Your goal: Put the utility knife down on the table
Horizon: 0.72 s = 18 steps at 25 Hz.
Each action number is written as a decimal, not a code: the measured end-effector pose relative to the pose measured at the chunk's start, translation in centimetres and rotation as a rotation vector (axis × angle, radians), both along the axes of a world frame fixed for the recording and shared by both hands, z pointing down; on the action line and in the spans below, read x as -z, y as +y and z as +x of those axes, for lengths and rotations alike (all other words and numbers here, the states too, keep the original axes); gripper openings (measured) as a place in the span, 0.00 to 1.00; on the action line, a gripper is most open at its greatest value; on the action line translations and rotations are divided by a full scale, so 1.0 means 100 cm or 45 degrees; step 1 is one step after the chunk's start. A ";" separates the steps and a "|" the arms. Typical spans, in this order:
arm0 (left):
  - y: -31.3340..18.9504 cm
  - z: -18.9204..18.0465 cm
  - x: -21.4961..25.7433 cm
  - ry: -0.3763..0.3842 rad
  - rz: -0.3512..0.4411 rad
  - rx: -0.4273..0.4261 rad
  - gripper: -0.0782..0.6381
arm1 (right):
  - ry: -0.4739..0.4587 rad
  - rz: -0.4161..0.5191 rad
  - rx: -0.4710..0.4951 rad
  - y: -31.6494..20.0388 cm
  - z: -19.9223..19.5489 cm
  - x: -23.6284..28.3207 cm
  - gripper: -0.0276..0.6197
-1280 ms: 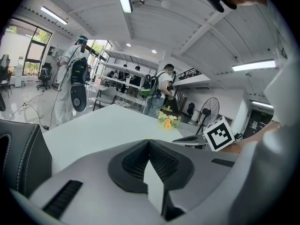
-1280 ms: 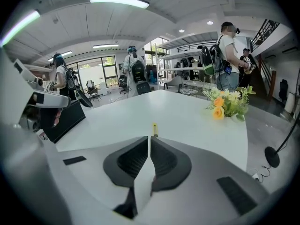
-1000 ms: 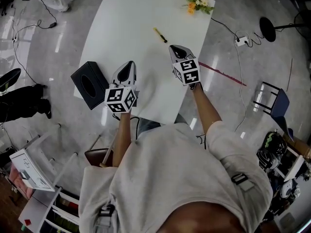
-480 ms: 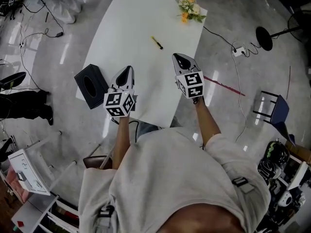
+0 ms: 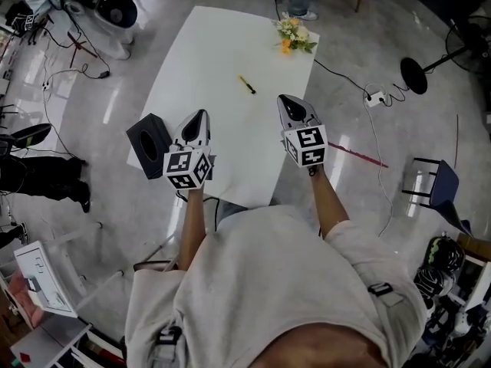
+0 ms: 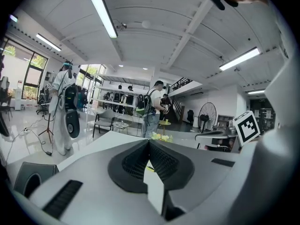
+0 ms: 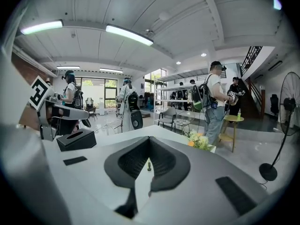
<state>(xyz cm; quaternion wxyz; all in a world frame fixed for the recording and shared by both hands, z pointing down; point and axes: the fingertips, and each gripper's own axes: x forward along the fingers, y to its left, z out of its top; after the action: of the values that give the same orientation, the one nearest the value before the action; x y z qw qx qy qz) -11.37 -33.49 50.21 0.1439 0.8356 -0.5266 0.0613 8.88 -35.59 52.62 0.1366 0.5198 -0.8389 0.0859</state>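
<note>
Your left claw (image 5: 199,116) and right claw (image 5: 285,100) are pressed together, empty; the slim yellow utility knife (image 5: 246,84) lies upper-centre on the white tabletop (image 5: 201,52).

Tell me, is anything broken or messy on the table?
Nothing stands out. The utility knife lies flat on the white table. The flowers sit at its far corner and the black box sits by its left edge. Nothing looks spilled or broken.

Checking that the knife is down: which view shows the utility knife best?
The head view: the whole utility knife lies in full on the white table. Each gripper view shows only a small, foreshortened sliver of it past the jaws.
</note>
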 end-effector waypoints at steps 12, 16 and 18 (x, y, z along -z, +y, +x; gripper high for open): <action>0.000 -0.002 0.033 0.000 0.107 0.023 0.14 | -0.009 0.098 0.009 0.004 0.000 0.034 0.09; 0.001 -0.003 0.041 -0.004 0.126 0.027 0.14 | -0.017 0.115 0.012 0.005 -0.001 0.041 0.09; 0.001 -0.003 0.043 -0.001 0.134 0.029 0.14 | -0.022 0.121 0.014 0.004 -0.001 0.042 0.09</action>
<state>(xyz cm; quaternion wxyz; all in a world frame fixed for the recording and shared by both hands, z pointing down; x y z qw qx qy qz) -11.63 -33.41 45.91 0.1001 0.8360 -0.5385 0.0322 8.80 -35.15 48.38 0.1051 0.5204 -0.8460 0.0496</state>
